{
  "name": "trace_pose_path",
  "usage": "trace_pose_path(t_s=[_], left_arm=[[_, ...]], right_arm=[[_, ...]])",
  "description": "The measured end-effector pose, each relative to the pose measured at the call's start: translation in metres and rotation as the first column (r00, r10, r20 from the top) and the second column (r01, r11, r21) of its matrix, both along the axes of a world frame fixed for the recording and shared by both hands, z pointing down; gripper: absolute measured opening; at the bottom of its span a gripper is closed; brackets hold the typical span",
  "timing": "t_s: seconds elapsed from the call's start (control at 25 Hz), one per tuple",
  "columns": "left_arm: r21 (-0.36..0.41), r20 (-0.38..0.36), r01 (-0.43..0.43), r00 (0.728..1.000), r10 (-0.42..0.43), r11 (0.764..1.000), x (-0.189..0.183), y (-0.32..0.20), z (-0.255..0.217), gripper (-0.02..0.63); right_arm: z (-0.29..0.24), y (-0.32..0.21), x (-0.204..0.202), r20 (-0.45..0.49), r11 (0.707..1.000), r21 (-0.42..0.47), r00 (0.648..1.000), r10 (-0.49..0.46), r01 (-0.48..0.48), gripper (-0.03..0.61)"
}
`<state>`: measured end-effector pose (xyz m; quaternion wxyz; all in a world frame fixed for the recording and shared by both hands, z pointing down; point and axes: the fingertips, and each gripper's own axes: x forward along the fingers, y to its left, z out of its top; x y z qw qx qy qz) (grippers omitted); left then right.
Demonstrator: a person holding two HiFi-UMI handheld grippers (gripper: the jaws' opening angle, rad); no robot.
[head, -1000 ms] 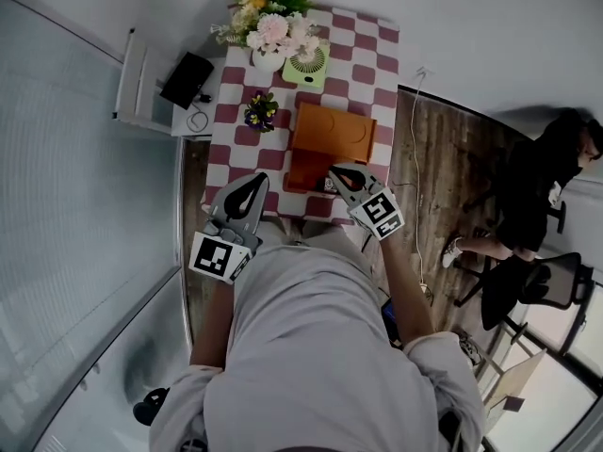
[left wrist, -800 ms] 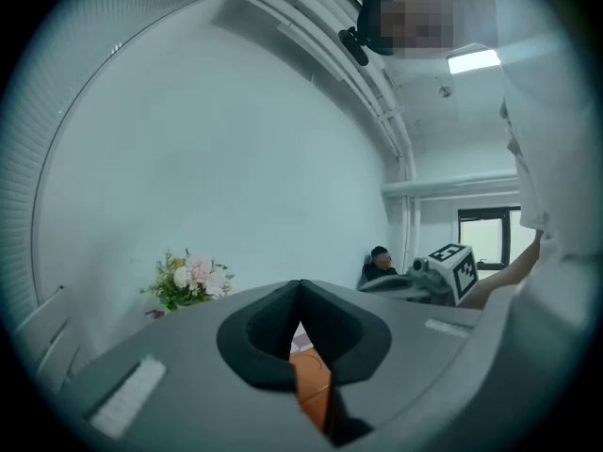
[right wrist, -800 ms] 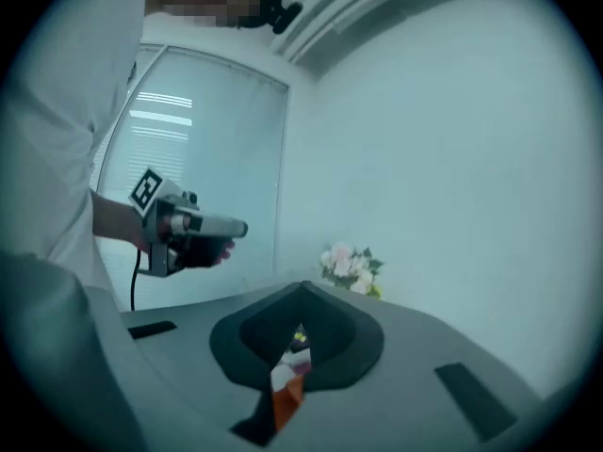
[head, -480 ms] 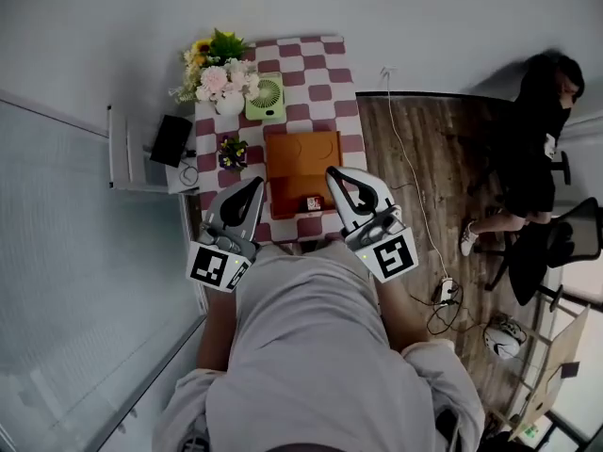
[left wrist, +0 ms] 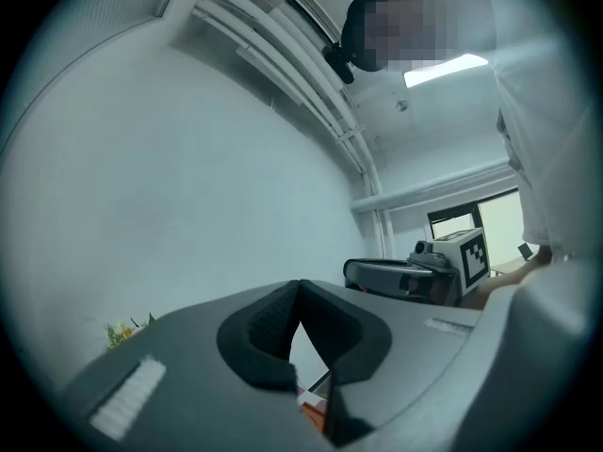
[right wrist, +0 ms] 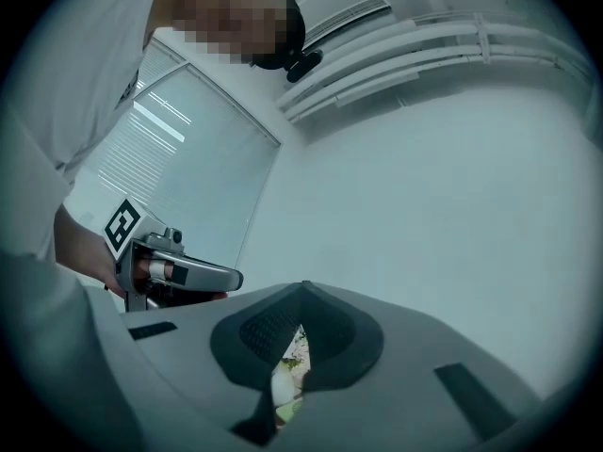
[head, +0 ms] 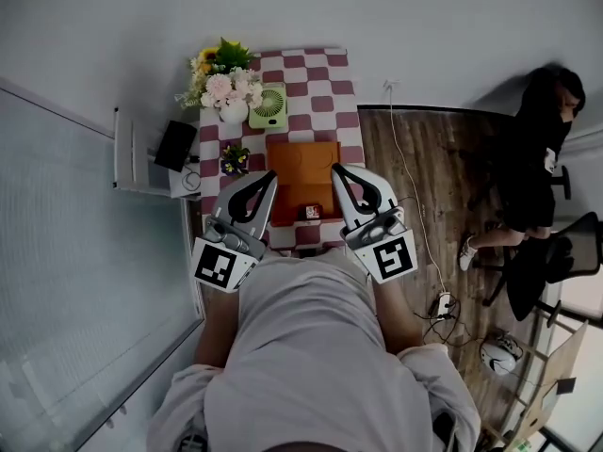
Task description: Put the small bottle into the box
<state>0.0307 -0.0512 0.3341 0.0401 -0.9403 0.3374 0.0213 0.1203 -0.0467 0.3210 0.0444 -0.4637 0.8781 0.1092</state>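
Note:
The orange box (head: 301, 169) lies flat on the red-and-white checked table (head: 320, 73). Just in front of it on the cloth sits a small red-and-white thing (head: 312, 213), apparently the small bottle. My left gripper (head: 270, 178) hovers at the box's left side and my right gripper (head: 336, 169) at its right side, both held above the table. Neither holds anything. In the left gripper view the left gripper (left wrist: 300, 285) has its jaw tips together, aimed at the bare wall. The right gripper (right wrist: 303, 286) in its own view is closed the same way.
A vase of flowers (head: 224, 83) and a green fan (head: 268, 107) stand at the table's far end, a small flower pot (head: 234, 158) left of the box. A black device (head: 175, 145) lies on a side shelf. A person (head: 539, 149), chairs and cables occupy the wooden floor at right.
Both grippers have risen to stand level on either side of the box. The right gripper has drawn back from the small thing at the box's front. The head view has shifted.

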Motion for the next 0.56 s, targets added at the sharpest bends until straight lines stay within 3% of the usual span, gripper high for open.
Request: trace_pose_path(t_s=[0.56], left_arm=[[-0.036,0.015,0.092,0.996,-0.091,0.995,0.002,0.009,0.006,-0.002]], right_arm=[[0.012,-0.004,0.004,-0.023,0.998,-0.038,0.998,-0.056,0.055,-0.002]])
